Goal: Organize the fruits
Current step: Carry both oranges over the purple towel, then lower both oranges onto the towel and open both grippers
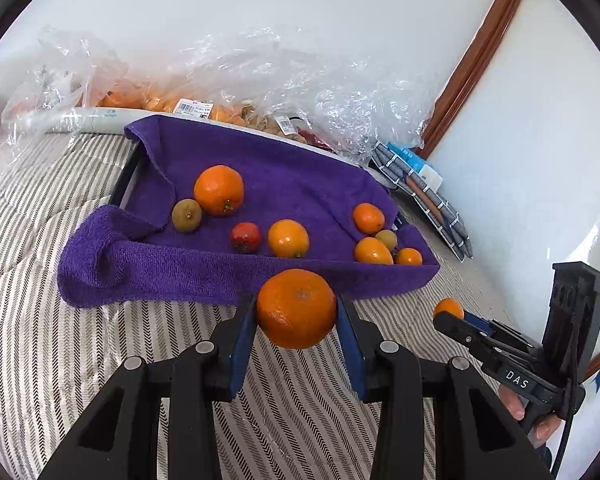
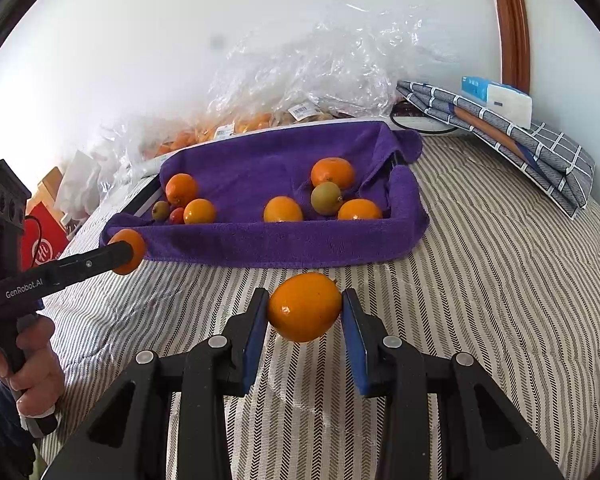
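We hold a mandarin [image 1: 296,308] in the left gripper [image 1: 296,314] and a kumquat [image 2: 305,306] in the right gripper [image 2: 305,312], fingers closed, the towel-lined tray [image 2: 284,244] just ahead.

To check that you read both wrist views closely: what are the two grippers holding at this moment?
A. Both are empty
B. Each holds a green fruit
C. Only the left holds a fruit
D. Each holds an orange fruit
D: the left gripper is clamped on a round orange and the right gripper on a smaller oval orange fruit, both above the striped bedcover.
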Demonstrator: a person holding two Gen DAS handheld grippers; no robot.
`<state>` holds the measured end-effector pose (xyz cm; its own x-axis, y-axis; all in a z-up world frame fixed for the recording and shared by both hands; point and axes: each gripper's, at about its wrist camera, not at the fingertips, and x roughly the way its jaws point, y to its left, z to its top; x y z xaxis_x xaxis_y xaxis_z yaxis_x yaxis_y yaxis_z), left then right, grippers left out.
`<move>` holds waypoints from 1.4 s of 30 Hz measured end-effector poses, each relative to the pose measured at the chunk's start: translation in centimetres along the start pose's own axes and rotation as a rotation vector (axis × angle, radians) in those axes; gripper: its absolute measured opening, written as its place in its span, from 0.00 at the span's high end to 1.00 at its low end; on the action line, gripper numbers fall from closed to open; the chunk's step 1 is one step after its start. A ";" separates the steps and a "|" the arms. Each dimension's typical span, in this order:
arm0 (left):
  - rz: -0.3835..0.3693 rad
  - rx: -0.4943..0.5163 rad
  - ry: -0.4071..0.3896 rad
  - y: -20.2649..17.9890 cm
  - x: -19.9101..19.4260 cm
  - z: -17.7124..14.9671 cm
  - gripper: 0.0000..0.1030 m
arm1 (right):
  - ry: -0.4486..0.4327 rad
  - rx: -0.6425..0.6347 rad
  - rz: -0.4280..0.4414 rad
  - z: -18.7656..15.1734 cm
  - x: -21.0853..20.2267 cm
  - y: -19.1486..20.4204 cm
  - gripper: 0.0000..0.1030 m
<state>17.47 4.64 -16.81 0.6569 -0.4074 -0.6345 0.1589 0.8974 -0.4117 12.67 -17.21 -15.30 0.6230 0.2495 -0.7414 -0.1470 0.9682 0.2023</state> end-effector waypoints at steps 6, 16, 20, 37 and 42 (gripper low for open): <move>-0.008 -0.024 -0.026 0.5 -0.7 0.1 0.63 | 0.003 0.008 -0.033 0.2 0.0 0.1 0.65; 0.032 -0.060 -0.070 1.4 -1.3 1.5 0.63 | -0.033 -0.029 0.004 3.8 0.2 1.8 0.65; 0.071 -0.089 -0.075 2.3 -0.7 3.5 0.63 | -0.043 -0.070 -0.015 6.5 2.2 2.2 0.65; 0.208 -0.110 -0.021 4.0 3.5 4.8 0.63 | 0.035 -0.109 -0.041 8.6 9.4 1.8 0.62; 0.235 -0.113 -0.005 3.8 2.7 5.0 0.58 | 0.019 -0.073 -0.066 8.7 7.5 1.7 0.54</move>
<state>23.49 7.82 -16.85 0.6699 -0.1892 -0.7179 -0.0817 0.9423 -0.3246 23.80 -13.85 -14.94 0.6188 0.1847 -0.7635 -0.1621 0.9811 0.1059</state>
